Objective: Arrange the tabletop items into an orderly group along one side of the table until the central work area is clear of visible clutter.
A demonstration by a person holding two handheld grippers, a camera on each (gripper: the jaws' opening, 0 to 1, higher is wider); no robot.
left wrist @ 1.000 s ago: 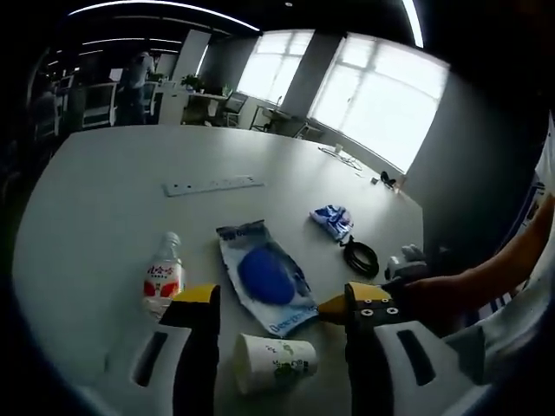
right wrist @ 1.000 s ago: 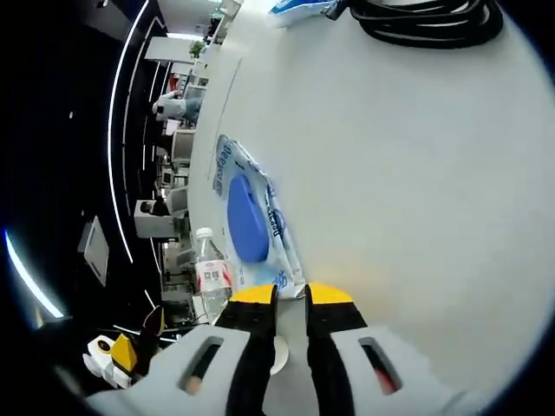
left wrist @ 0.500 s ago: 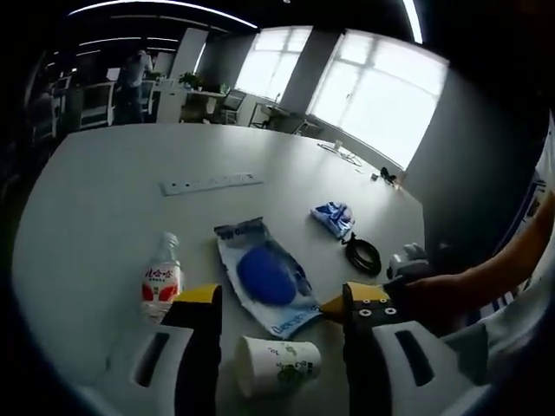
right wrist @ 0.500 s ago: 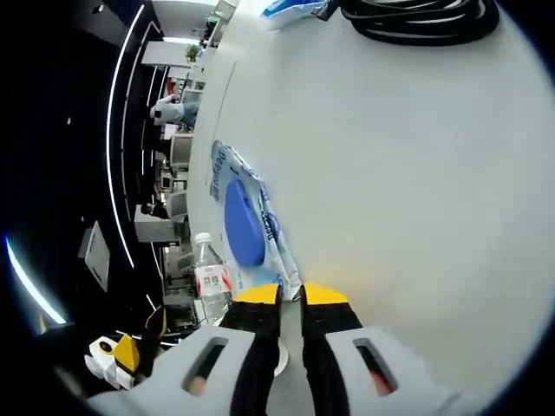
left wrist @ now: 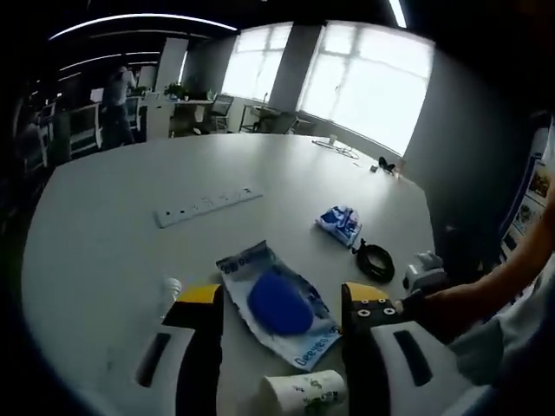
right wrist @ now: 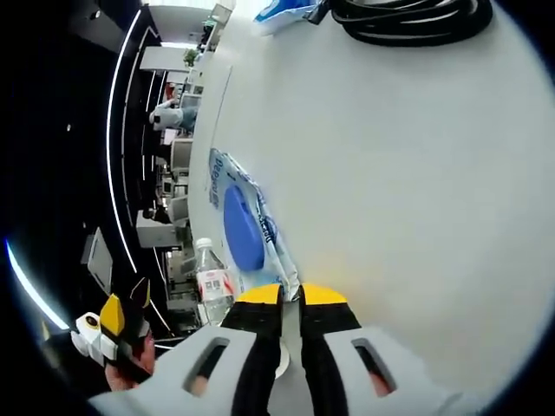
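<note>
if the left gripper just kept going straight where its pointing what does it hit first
Most likely the blue wipes packet, lying on the table between and just beyond the open left gripper. Depth is hard to judge in this view.

The right gripper (right wrist: 290,296) has its jaws pressed together on a corner of the blue wipes pack (right wrist: 245,225). A water bottle (right wrist: 212,279) stands beside it. A black cable (right wrist: 408,17) lies far ahead.
</note>
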